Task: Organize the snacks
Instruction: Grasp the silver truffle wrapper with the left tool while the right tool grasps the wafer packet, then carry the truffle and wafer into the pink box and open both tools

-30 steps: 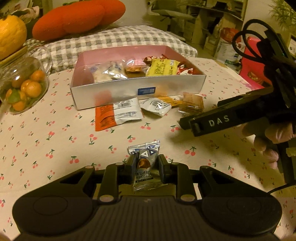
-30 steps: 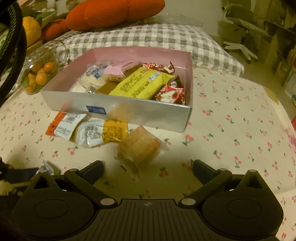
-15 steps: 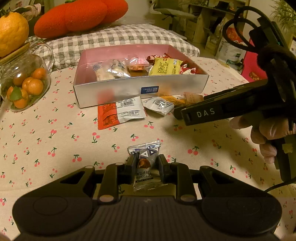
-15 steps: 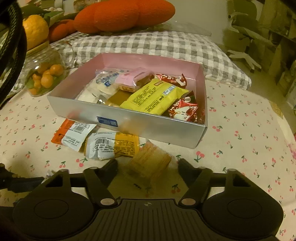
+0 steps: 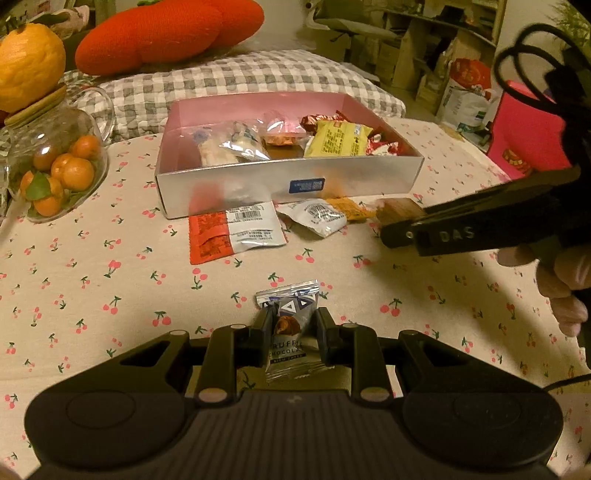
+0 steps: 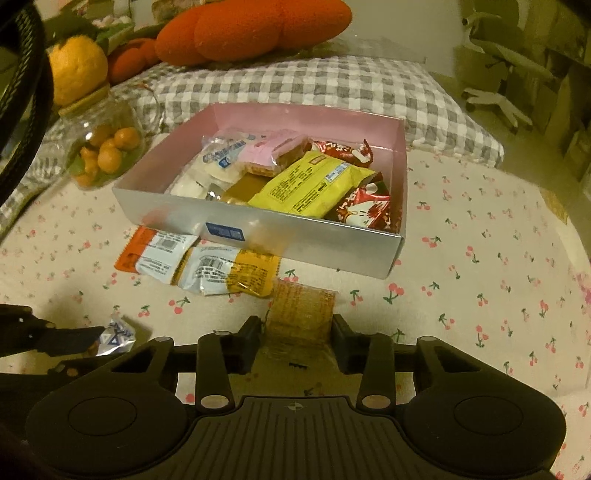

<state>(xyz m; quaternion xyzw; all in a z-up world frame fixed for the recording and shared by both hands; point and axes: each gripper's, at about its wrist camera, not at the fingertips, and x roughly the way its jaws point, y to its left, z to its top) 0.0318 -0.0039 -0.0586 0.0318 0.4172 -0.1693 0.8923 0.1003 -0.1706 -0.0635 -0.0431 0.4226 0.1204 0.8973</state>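
Observation:
My left gripper (image 5: 291, 325) is shut on a small silver truffle chocolate packet (image 5: 291, 302) just above the cherry-print cloth. My right gripper (image 6: 297, 325) is closing its jaws on a clear-wrapped brown biscuit (image 6: 301, 306) lying in front of the box, and both pads touch its sides. The silver box with a pink inside (image 5: 258, 184) holds several snacks, among them a yellow packet (image 6: 314, 184). An orange-and-white packet (image 5: 232, 232) and a white-and-yellow packet (image 5: 321, 218) lie loose against the box's front wall. In the left wrist view the right gripper (image 5: 399, 232) reaches in from the right.
A glass jar of small oranges (image 5: 55, 170) stands at the left, with a large orange fruit (image 5: 26, 62) on its lid. A checked cushion (image 5: 240, 81) and a red plush (image 5: 166, 33) lie behind the box. A person's hand (image 5: 565, 273) holds the right gripper.
The right gripper's jaws have closed from wide apart onto the wrapped biscuit, and it moved slightly in toward the box. The left gripper keeps its hold on the chocolate packet.

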